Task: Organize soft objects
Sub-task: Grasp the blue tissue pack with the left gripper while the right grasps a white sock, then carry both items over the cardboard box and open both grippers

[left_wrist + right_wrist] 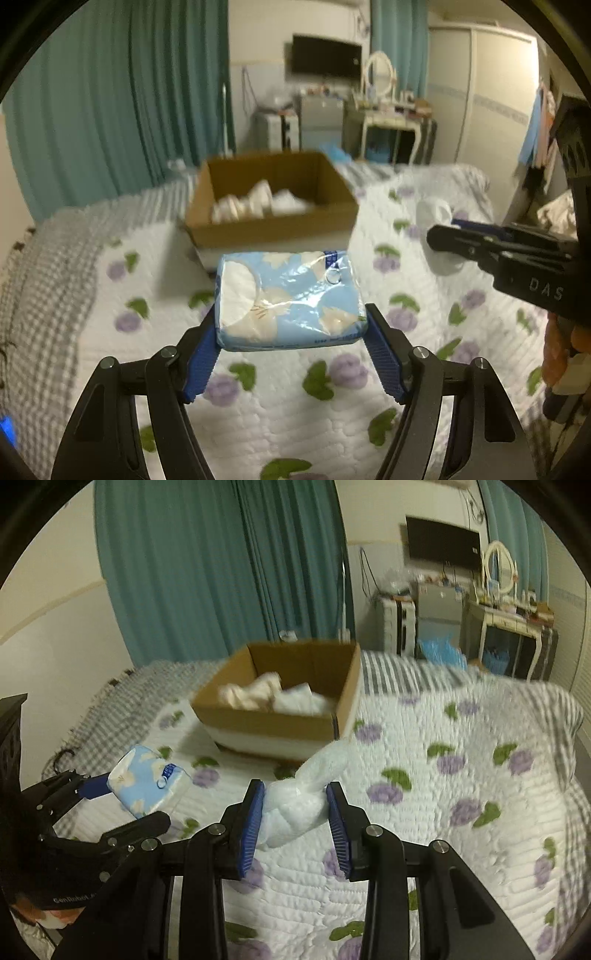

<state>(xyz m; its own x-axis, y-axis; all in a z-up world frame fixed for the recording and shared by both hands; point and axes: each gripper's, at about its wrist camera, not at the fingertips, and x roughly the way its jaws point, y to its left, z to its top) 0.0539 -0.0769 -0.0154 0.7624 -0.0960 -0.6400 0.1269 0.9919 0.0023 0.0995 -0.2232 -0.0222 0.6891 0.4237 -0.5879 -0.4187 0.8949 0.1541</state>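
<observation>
A blue flower-printed tissue pack (291,295) hangs above the bed, with my left gripper (291,314) shut on its two sides. In the right wrist view my right gripper (295,790) is shut on a white soft cloth bundle (295,805), whose tail droops toward the box. An open cardboard box (269,229) stands ahead on the quilt with several white soft items inside. The right gripper (443,229) shows at the right of the left wrist view with the white bundle (434,214) in it. The left gripper (136,799) and its tissue pack (147,781) appear at the left of the right wrist view, near the cardboard box (266,720).
The bed is covered by a white quilt (295,406) with purple flowers and a grey checked blanket (48,266) along its left side. Teal curtains (221,572) hang behind the box. A dressing table (509,627), a small fridge and a wall screen stand beyond the bed.
</observation>
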